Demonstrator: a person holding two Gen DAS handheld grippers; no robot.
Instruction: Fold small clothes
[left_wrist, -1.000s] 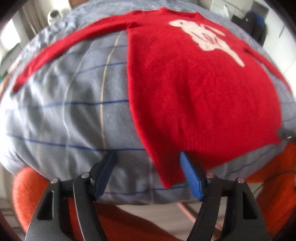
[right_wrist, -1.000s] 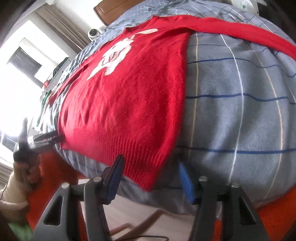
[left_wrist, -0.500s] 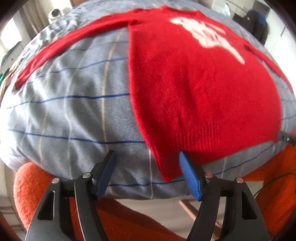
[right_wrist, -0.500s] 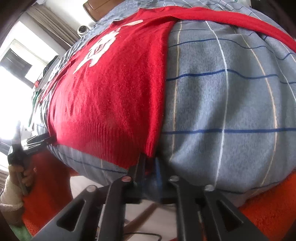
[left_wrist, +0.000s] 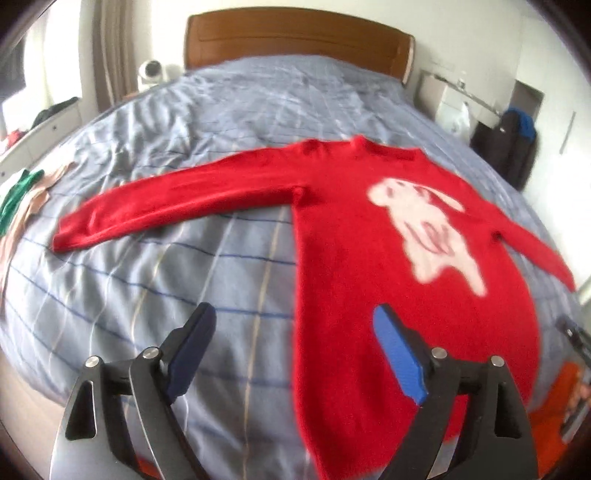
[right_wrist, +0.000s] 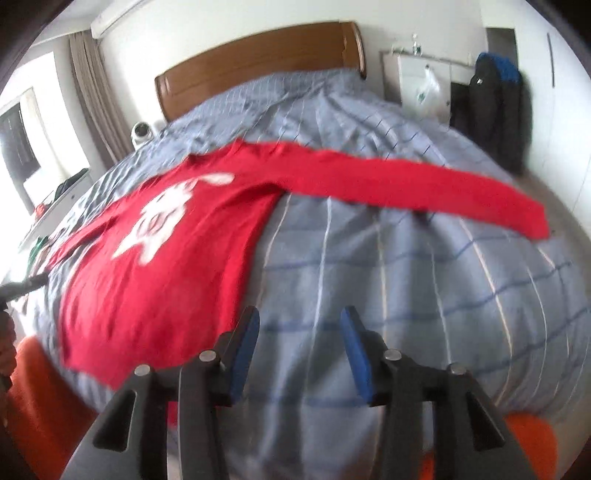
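**Sweater laid flat, no fold started, both grippers empty**

Red sweater (left_wrist: 369, 280) lies spread face-up on the bed (left_wrist: 184, 280), white animal print (left_wrist: 424, 236) showing. Long axis runs hem-to-collar: hem at the near edge of the bed at 6 o'clock, collar toward the wooden headboard (left_wrist: 295, 40) at 12 o'clock. Both sleeves are stretched out sideways, one to 9 o'clock (left_wrist: 177, 203), the other to 3 o'clock (right_wrist: 424, 184), roughly square to the body.

Left gripper (left_wrist: 295, 350) hovers above the hem's left side, jaws wide apart, nothing between them. Right gripper (right_wrist: 299, 350) hovers just off the hem's right edge over bare bedding, jaws also apart and empty. Frames are motion-blurred.

Judged step: garment spread out, first fold not yet begun. Next move probably calls for pinching a sleeve cuff or side edge and carrying it across the body toward the midline; knit is soft and thick, so the grab needs a firm bite on a single layer.

Some other clothes (left_wrist: 18, 199) sit at the bed's 9 o'clock edge.
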